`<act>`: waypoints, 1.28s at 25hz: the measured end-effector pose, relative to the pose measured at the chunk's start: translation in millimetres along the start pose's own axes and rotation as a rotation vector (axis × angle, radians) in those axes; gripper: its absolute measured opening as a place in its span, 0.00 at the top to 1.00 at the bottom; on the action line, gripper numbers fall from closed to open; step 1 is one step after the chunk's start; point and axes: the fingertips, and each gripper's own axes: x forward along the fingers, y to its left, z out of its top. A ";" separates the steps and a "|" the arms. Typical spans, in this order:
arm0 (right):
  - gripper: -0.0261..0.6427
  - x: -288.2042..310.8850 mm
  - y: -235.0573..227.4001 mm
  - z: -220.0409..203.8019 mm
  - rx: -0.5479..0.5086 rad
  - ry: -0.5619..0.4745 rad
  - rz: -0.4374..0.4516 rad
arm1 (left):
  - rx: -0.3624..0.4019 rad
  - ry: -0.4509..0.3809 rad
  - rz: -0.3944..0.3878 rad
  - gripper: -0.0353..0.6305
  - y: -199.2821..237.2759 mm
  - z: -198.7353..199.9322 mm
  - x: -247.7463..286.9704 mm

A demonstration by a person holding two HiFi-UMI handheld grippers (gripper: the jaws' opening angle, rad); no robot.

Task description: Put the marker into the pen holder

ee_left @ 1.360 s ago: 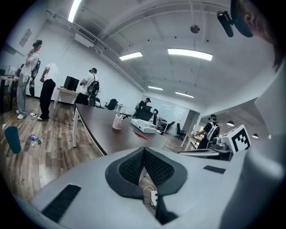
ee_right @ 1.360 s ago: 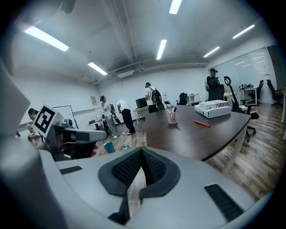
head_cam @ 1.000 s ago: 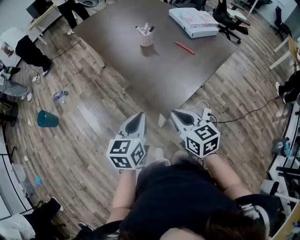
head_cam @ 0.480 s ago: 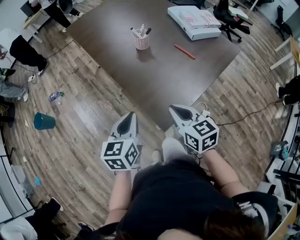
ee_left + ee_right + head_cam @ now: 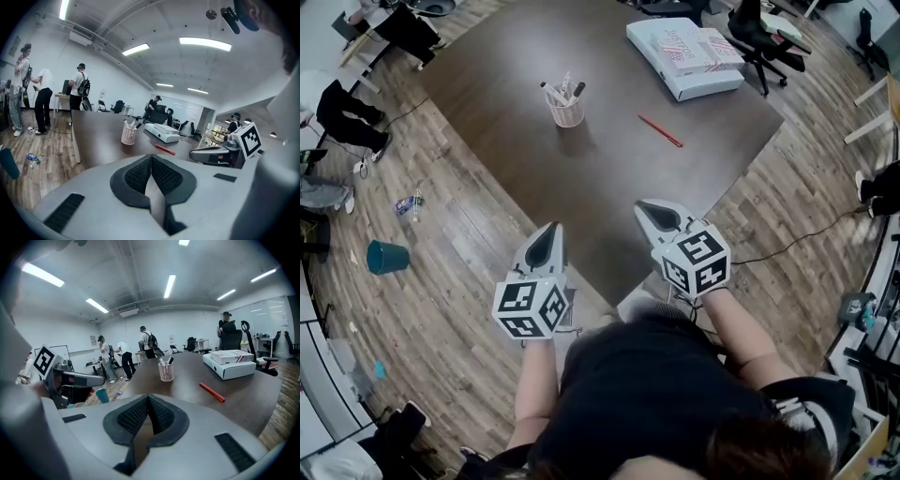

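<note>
A red marker (image 5: 660, 130) lies flat on the dark brown table (image 5: 609, 178), right of centre; it also shows as the red marker (image 5: 212, 392) and the red marker (image 5: 164, 149). A pink mesh pen holder (image 5: 566, 110) with several pens stands upright farther left, seen as the pen holder (image 5: 166, 371) and the pen holder (image 5: 128, 135). My left gripper (image 5: 547, 234) and right gripper (image 5: 650, 212) hover at the table's near corner, well short of both. Both are shut with nothing between the jaws.
A white box (image 5: 686, 54) lies at the table's far right corner. Office chairs (image 5: 759, 28) stand beyond it. A teal cup (image 5: 385, 257) and a bottle (image 5: 409, 202) lie on the wooden floor at left. People stand near desks at far left.
The view has advanced toward the table. Both grippers have moved forward to the table's near corner, still shut. The marker and pen holder have not moved on the table.
</note>
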 end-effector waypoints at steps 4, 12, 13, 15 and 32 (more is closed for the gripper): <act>0.93 10.4 -36.6 9.6 -0.008 -0.001 -0.024 | 0.010 0.009 0.007 0.90 -1.5 11.2 25.5; 0.80 35.6 -93.6 6.9 -0.033 0.045 -0.049 | 0.007 0.041 0.036 0.90 2.4 15.8 67.3; 0.79 38.0 -101.6 5.2 -0.041 0.052 -0.058 | 0.008 0.044 0.040 0.90 2.3 15.8 71.8; 0.77 42.1 -117.0 2.6 -0.055 0.066 -0.076 | 0.006 0.052 0.043 0.90 1.8 16.0 80.9; 0.74 71.9 -236.1 -36.2 -0.064 0.199 -0.240 | -0.008 0.134 0.067 0.90 0.3 2.3 155.3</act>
